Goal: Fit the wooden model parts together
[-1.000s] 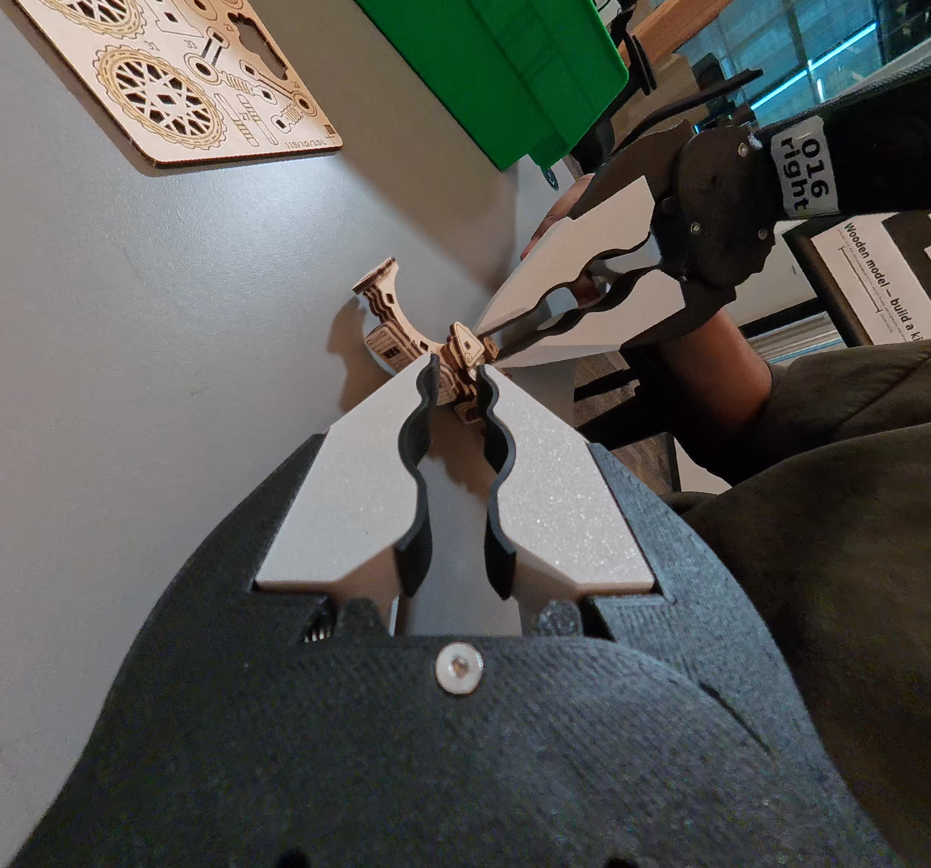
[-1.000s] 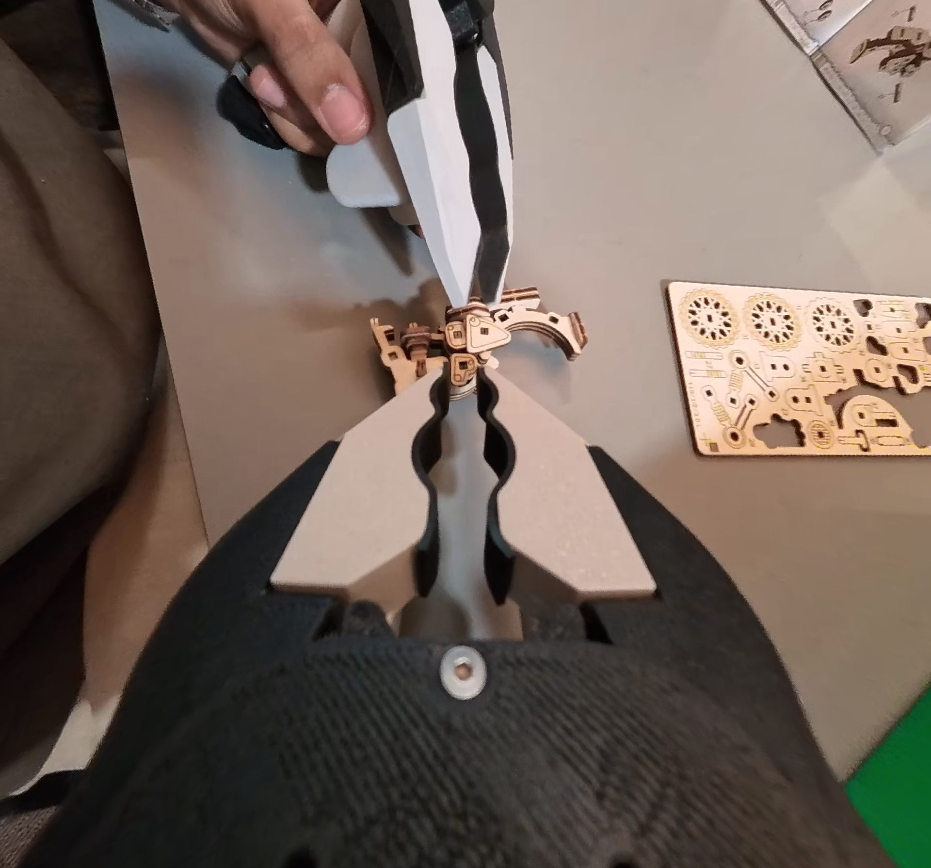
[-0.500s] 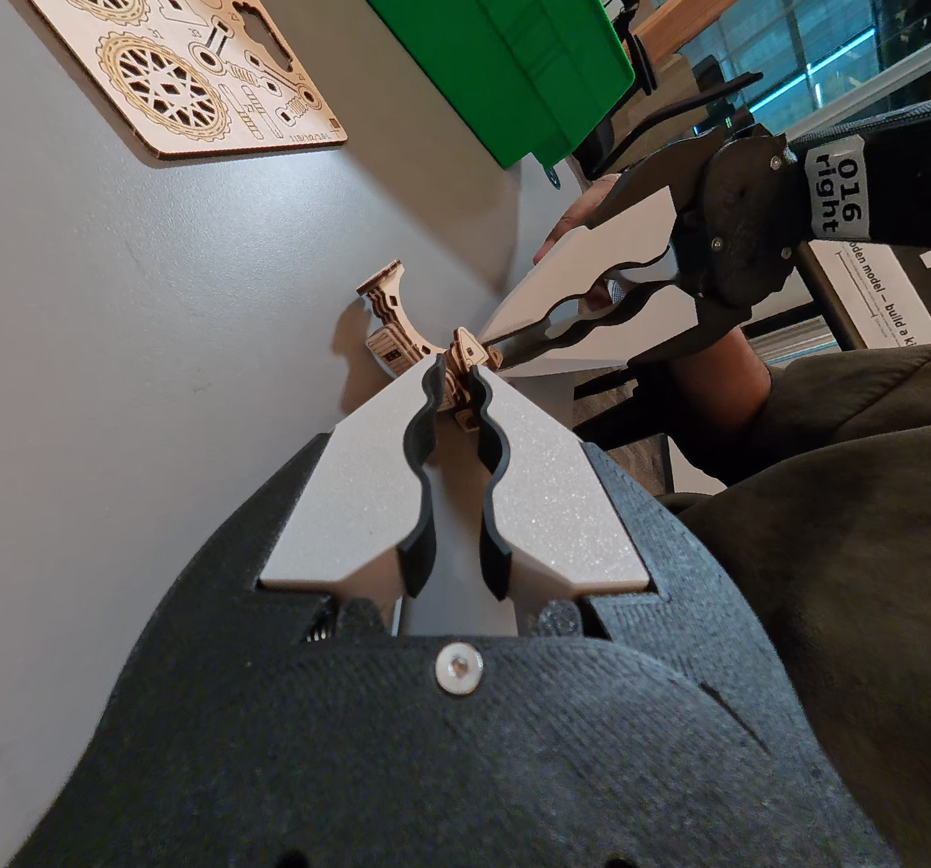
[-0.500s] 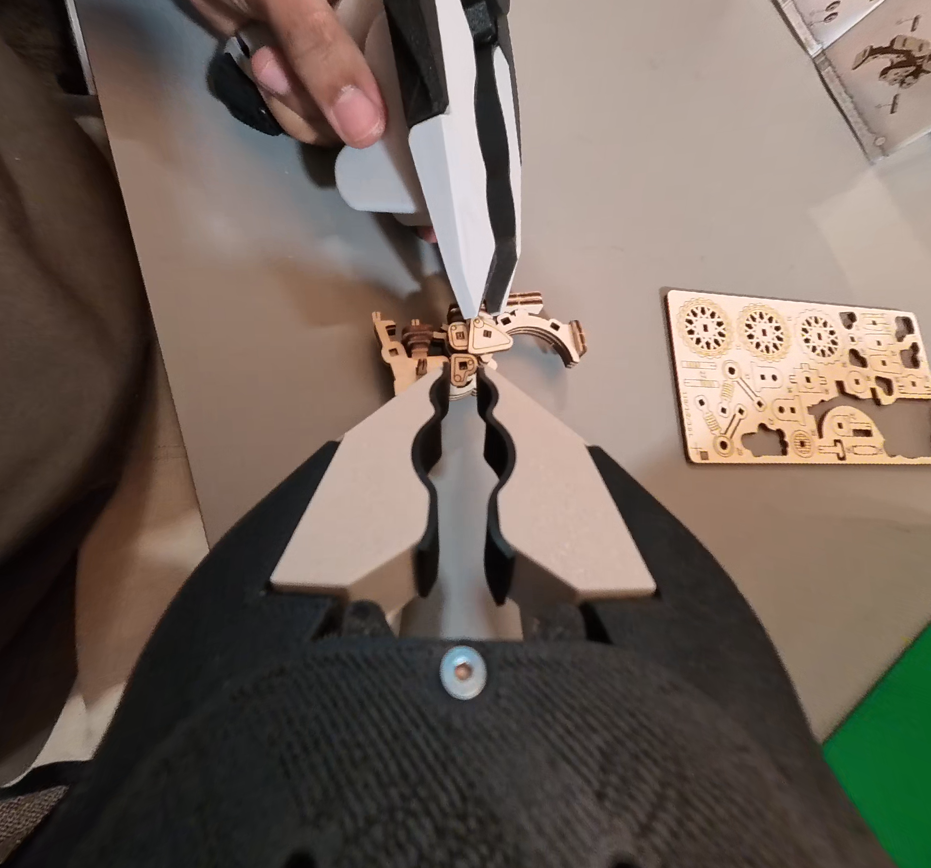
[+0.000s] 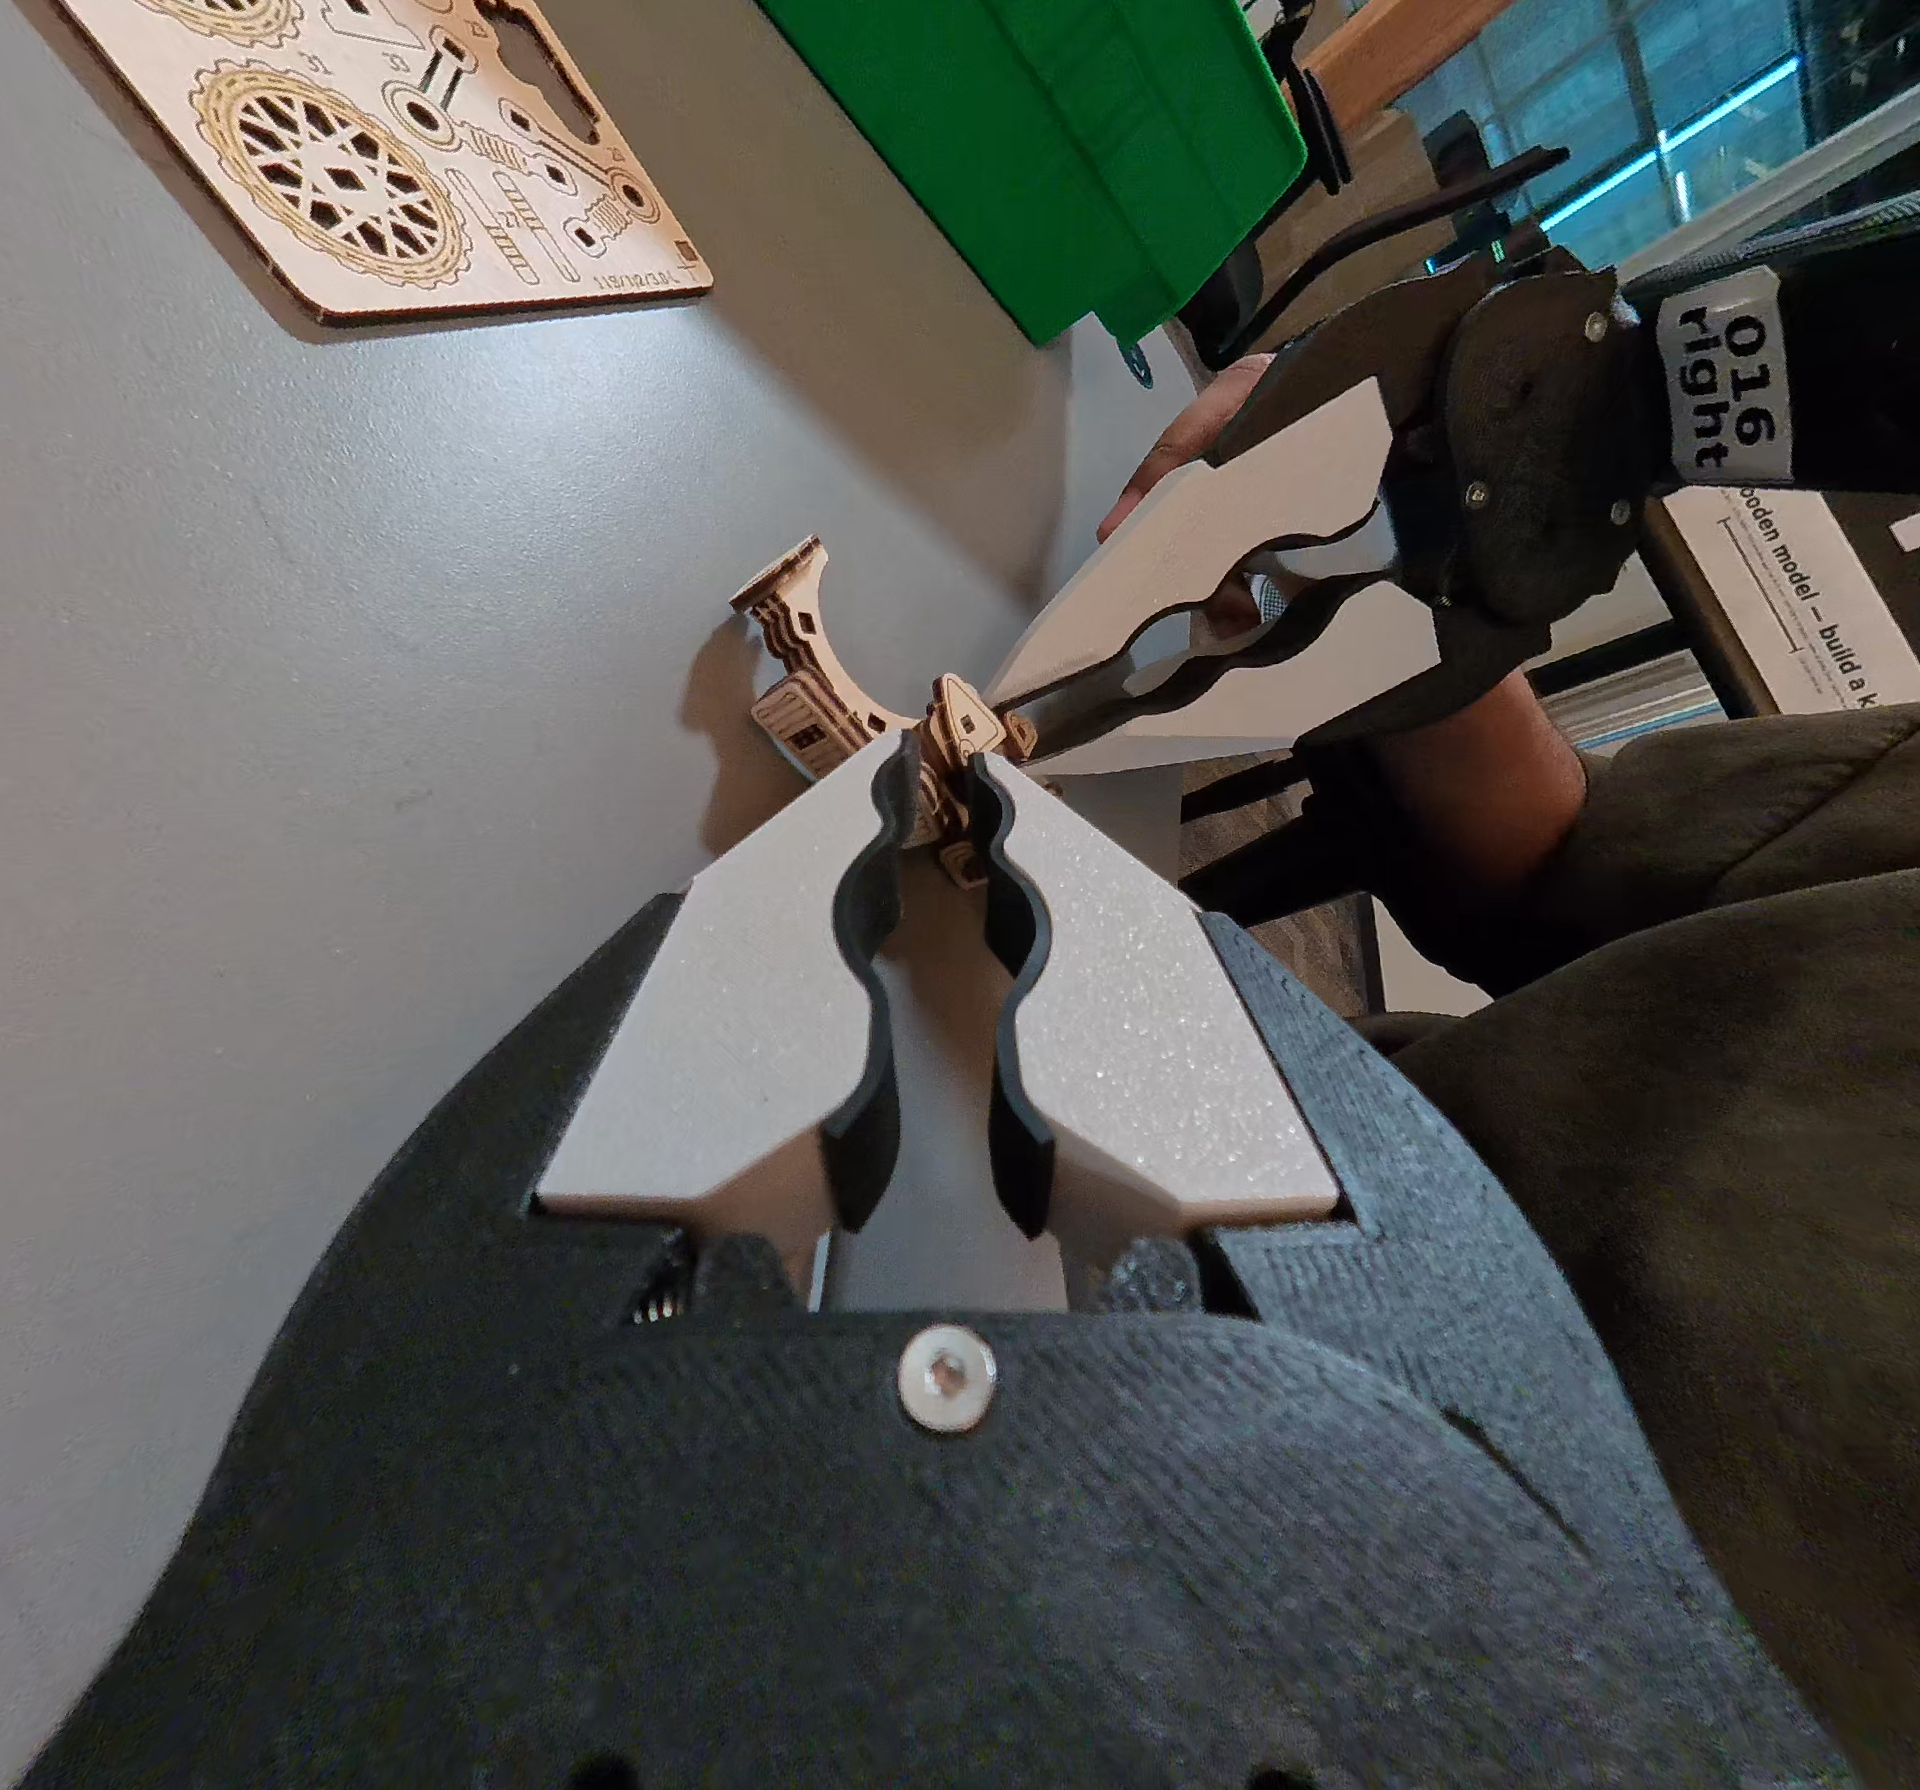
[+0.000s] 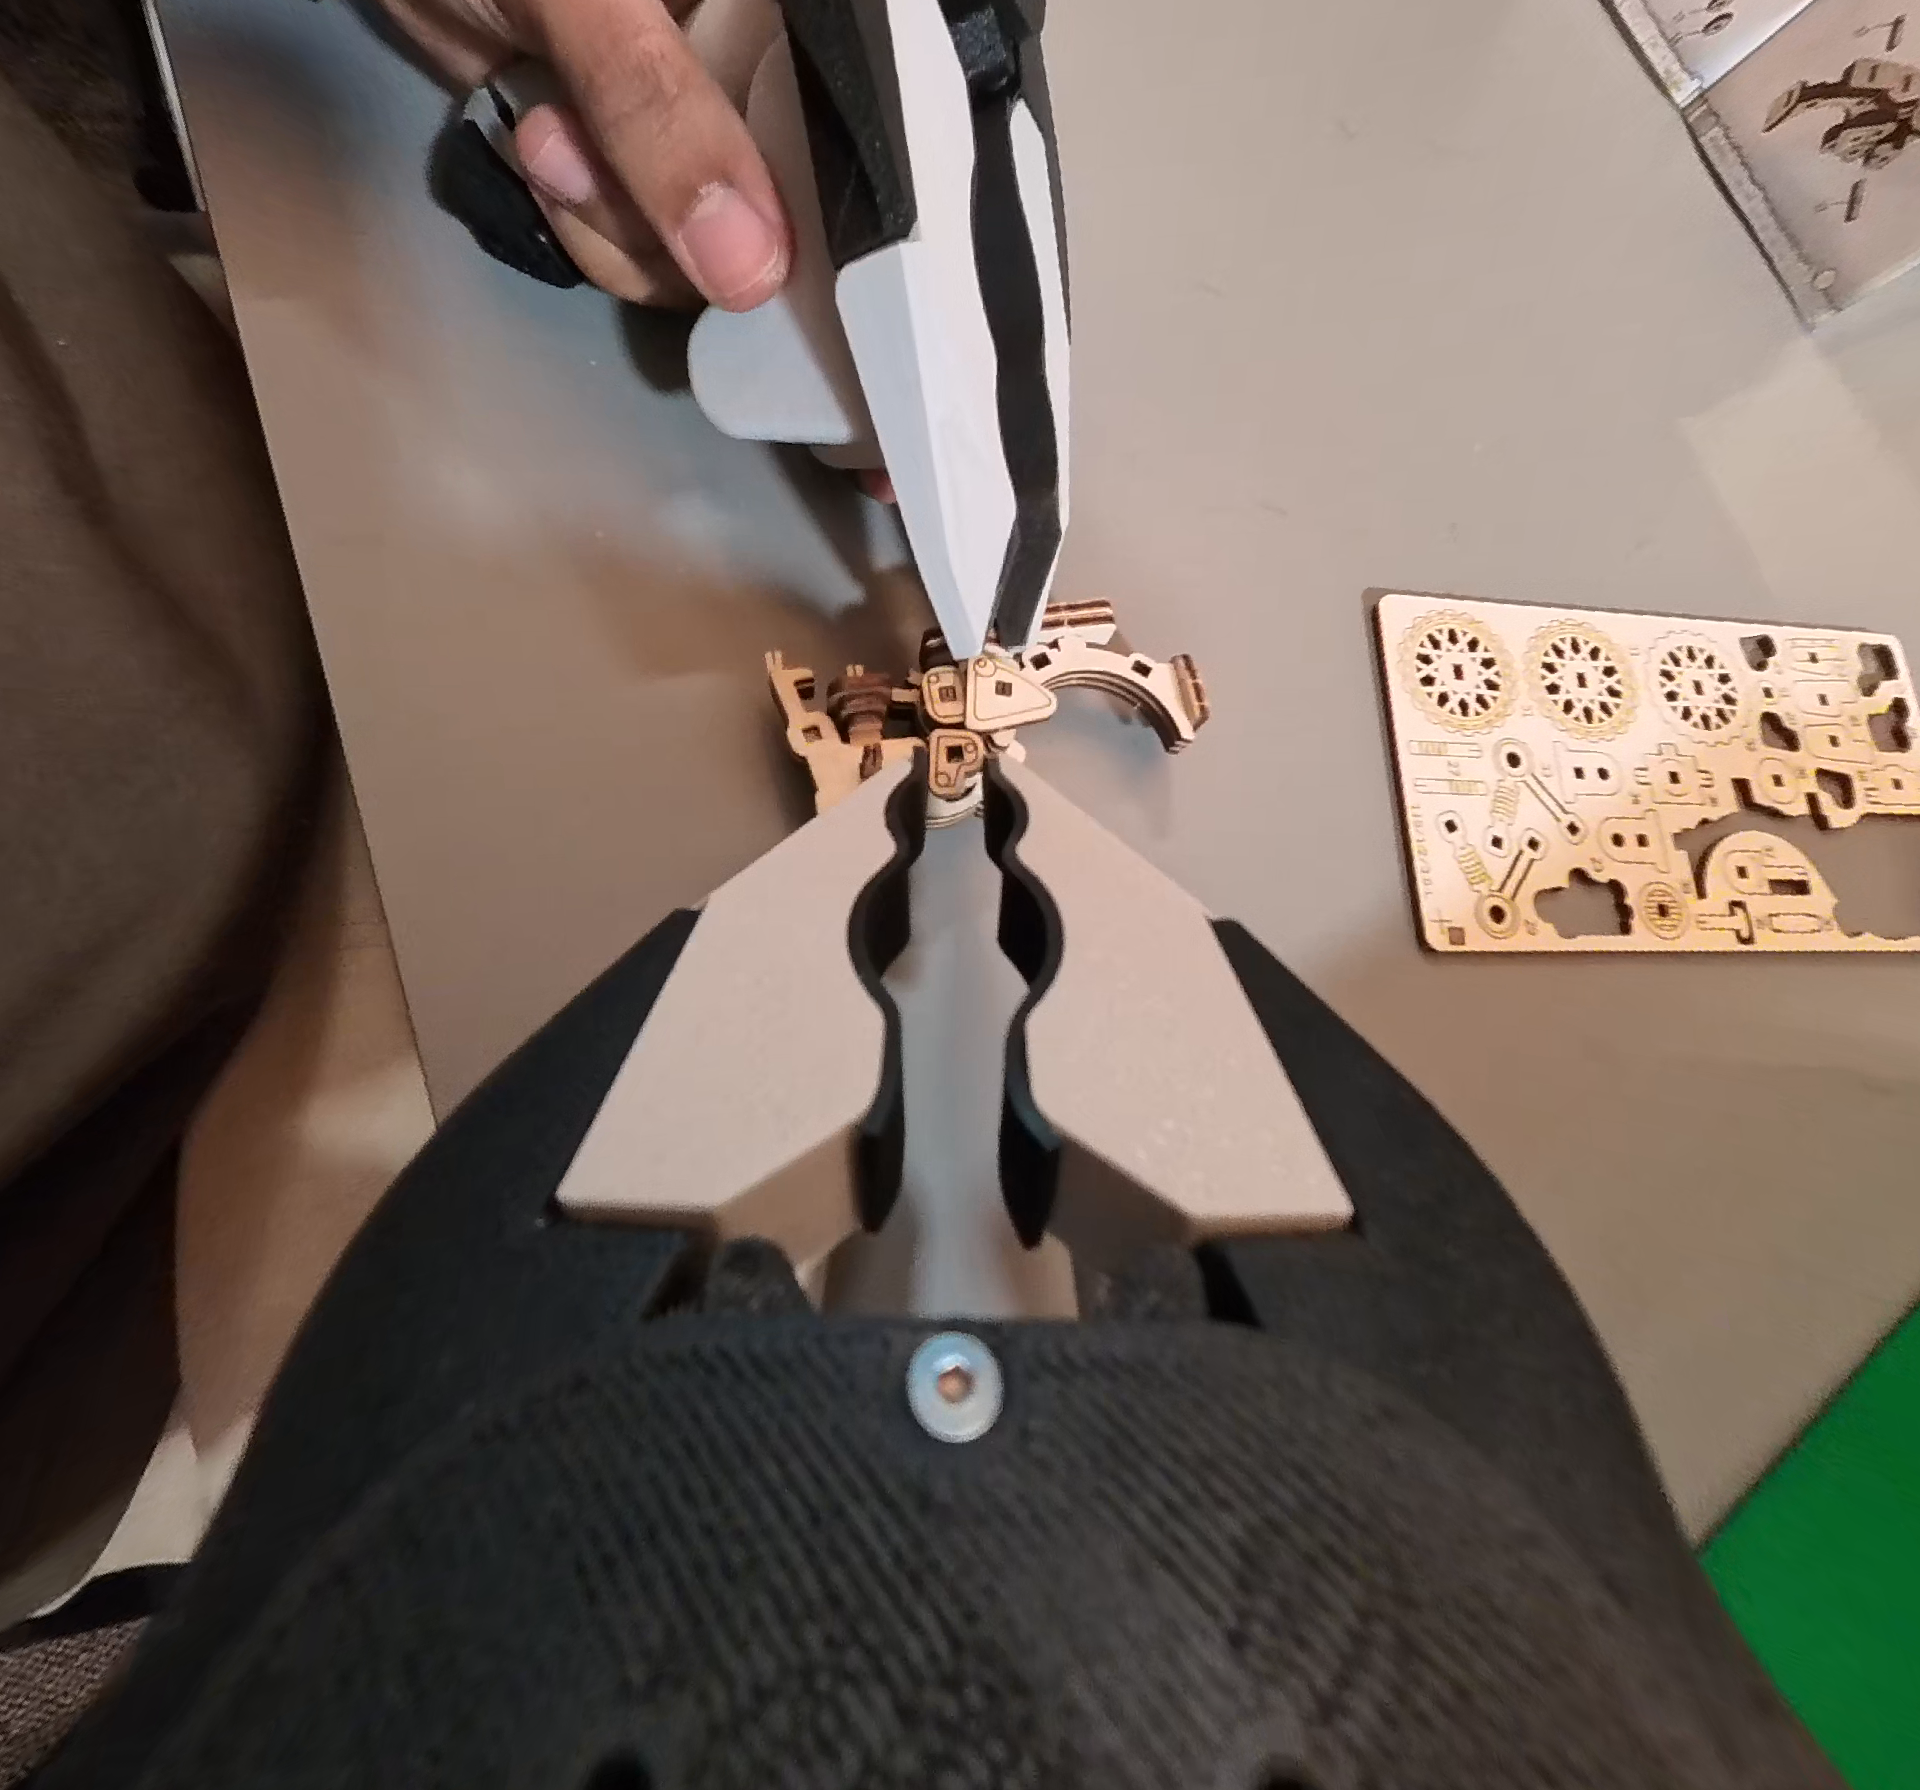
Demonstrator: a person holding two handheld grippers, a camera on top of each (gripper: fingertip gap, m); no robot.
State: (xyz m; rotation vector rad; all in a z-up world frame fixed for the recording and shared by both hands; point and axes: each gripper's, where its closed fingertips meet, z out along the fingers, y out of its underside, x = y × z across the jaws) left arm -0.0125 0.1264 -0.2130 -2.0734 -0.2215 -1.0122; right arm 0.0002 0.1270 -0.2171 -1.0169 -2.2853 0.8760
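A small wooden model (image 5: 821, 670) with an arched part stands on the grey table (image 5: 312, 701). My left gripper (image 5: 940, 774) is shut on the model's middle, where small flat pieces are stacked. My right gripper (image 5: 1013, 717) comes in from the right and pinches the same cluster. In the right wrist view my right gripper (image 6: 951, 790) is shut on a small pierced piece at the model's (image 6: 1122, 691) centre. The left gripper (image 6: 987, 644) comes down from above onto the triangular piece, held by a hand (image 6: 582, 78). The contact points are partly hidden by the fingers.
A laser-cut wooden parts sheet (image 6: 1662, 784) lies flat to the right; it also shows in the left wrist view (image 5: 343, 99). A green bin (image 5: 987, 78) stands beyond it. An instruction booklet (image 6: 1766, 57) lies at the far right. The table edge (image 6: 312, 701) and the person's clothing are on the left. Both grippers' tips are close together, under 4 cm apart.
My left gripper's jaws have narrowed slightly on the model. Both grippers stay on the same cluster, with only small shifts of angle. The model has not moved on the table.
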